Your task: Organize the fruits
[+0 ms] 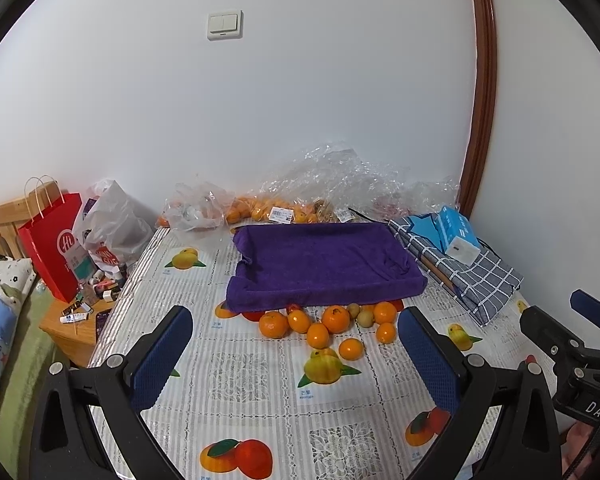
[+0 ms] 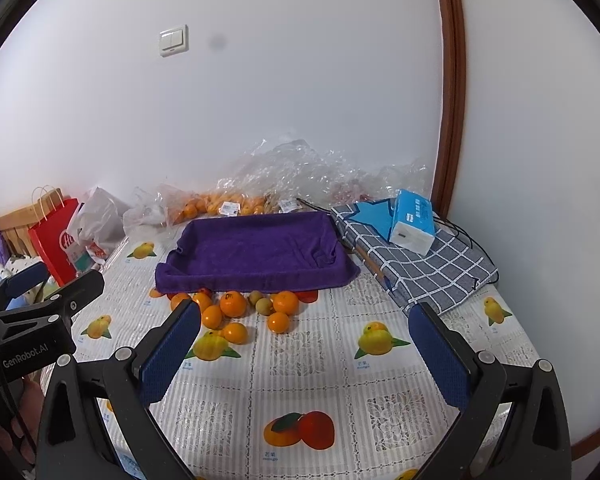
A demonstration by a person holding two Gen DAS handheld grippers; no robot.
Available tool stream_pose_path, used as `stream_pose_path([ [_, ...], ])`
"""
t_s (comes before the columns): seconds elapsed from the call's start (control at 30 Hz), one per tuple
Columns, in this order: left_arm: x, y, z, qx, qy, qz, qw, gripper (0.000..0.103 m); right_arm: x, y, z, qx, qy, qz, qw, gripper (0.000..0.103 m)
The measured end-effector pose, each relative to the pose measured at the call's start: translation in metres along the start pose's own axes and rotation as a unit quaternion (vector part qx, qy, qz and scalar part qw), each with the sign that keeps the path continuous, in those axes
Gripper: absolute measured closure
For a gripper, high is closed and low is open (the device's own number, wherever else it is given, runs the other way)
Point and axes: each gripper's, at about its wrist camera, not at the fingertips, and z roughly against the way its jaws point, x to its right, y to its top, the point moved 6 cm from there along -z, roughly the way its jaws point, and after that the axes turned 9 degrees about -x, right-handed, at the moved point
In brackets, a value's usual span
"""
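We see a soft, fuzzy purple cloth over the tray, shiny oranges, crinkly clear plastic bags, and a glossy tablecloth.

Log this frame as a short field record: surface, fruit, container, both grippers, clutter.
surface: table with fruit-print cloth
loose fruit: oranges and a few small greenish-brown fruits, clustered on the cloth at the tray's near edge
container: purple towel-lined tray, nothing visible inside
left gripper: open, holding nothing
right gripper: open, holding nothing
behind tray: bagged oranges in clear plastic
right of tray: tissue pack on checked cloth
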Motion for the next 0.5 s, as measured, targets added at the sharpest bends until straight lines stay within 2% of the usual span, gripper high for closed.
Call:
stream_pose_path([
  [0.5,-0.0035,0.0005,-0.0031,-0.002,-0.006,0.002,1.0000,0.000,-0.0060,-0.0036,0.0025,0.006,-0.001,0.007,1.000,0.001],
])
